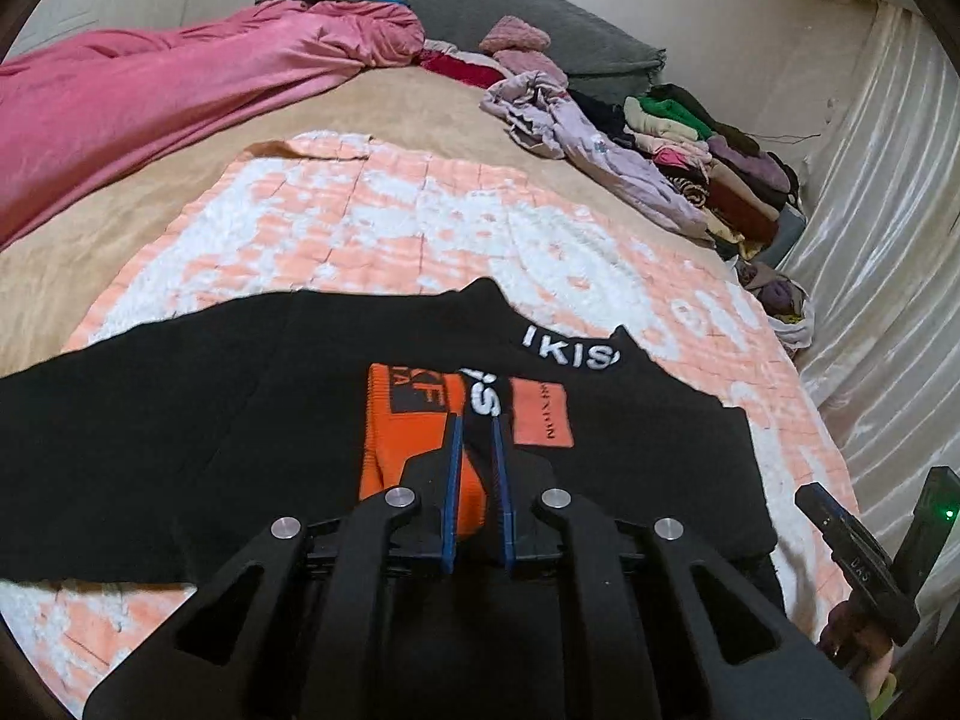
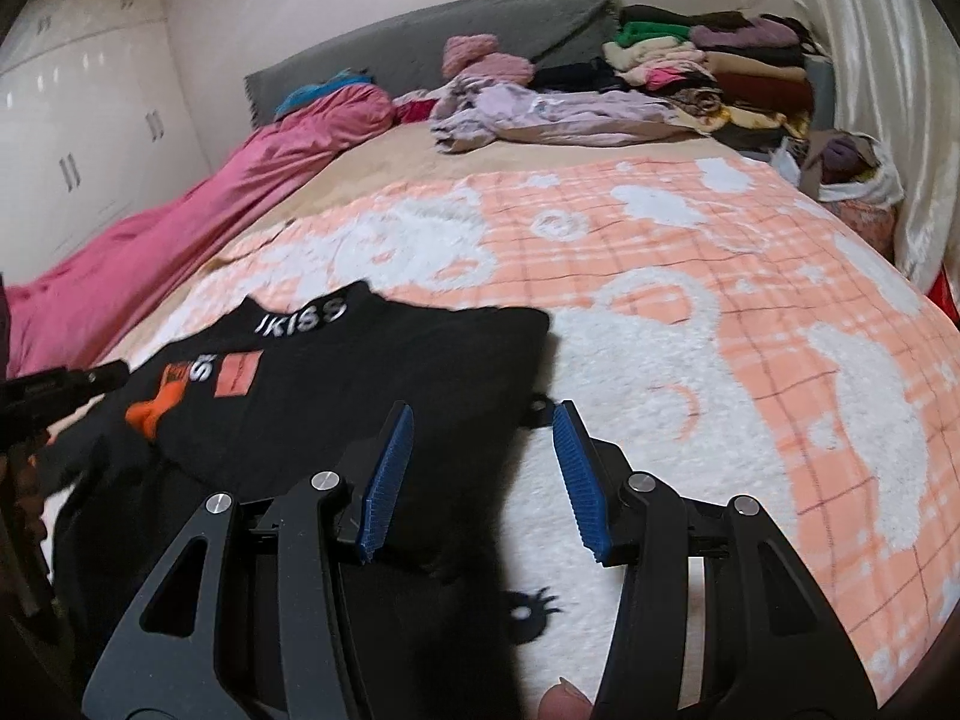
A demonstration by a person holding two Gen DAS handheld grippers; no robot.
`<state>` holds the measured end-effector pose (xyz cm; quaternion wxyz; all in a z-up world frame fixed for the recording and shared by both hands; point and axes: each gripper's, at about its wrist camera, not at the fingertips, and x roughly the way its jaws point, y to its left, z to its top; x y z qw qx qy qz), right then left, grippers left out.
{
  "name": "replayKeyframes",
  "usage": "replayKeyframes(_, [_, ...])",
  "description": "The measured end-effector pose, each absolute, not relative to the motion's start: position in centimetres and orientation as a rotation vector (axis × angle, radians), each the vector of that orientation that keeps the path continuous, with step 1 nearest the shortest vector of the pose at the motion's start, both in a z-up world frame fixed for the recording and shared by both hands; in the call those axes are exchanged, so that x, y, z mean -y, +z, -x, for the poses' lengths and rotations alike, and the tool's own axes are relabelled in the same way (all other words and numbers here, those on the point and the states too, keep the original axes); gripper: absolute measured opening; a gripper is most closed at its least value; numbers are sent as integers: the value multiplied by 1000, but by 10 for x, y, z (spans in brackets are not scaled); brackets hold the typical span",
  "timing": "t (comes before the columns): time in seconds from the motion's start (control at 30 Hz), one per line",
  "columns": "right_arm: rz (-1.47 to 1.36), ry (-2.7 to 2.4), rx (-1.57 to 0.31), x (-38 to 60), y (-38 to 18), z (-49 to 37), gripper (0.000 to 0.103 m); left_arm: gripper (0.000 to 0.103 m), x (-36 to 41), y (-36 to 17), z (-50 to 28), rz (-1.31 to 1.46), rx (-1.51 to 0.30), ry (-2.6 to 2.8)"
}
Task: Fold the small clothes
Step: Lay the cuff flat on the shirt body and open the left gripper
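A small black garment (image 1: pixel 180 420) with orange patches and white "IKISS" lettering lies spread on the peach-and-white blanket (image 1: pixel 390 222). My left gripper (image 1: pixel 477 420) is shut on a raised fold of the garment at its orange print. In the right wrist view the garment (image 2: pixel 372 372) lies at the left, and my right gripper (image 2: pixel 483 414) is open and empty above its right edge. The left gripper (image 2: pixel 66 384) shows at the far left there.
A pink cover (image 1: pixel 150 102) lies along the left of the bed. A lilac garment (image 2: pixel 558 114) and a stack of folded clothes (image 2: pixel 720 72) sit at the far right by the grey headboard (image 2: pixel 450 36). A curtain (image 1: pixel 888 240) hangs on the right.
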<state>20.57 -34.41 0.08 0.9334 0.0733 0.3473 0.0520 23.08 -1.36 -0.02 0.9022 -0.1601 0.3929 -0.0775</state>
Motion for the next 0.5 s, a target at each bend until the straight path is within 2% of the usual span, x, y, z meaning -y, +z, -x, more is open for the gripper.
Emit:
replayKeyframes(0.1, [-126, 108, -720, 337, -1, -206, 41, 13, 3, -7, -229, 360, -827, -148])
replayKeyframes(0.2, [-124, 109, -720, 336, -1, -206, 43, 34, -6, -17, -228, 393, -850, -140])
replayKeyframes(0.27, [-120, 111, -719, 335, -1, -206, 43, 35, -5, -25, -230, 414, -877, -154])
replayKeyframes(0.33, [-113, 114, -722, 334, -1, -206, 43, 49, -2, -31, -234, 423, -896, -157])
replayKeyframes(0.37, [-113, 112, -723, 334, -2, -206, 43, 50, 0, -34, -236, 431, -908, -152])
replayKeyframes(0.47, [-120, 105, -723, 336, -2, -206, 43, 49, 9, -38, -241, 422, -911, -137])
replayKeyframes(0.5, [-123, 103, -723, 337, -2, -206, 43, 27, 11, -38, -243, 409, -905, -131])
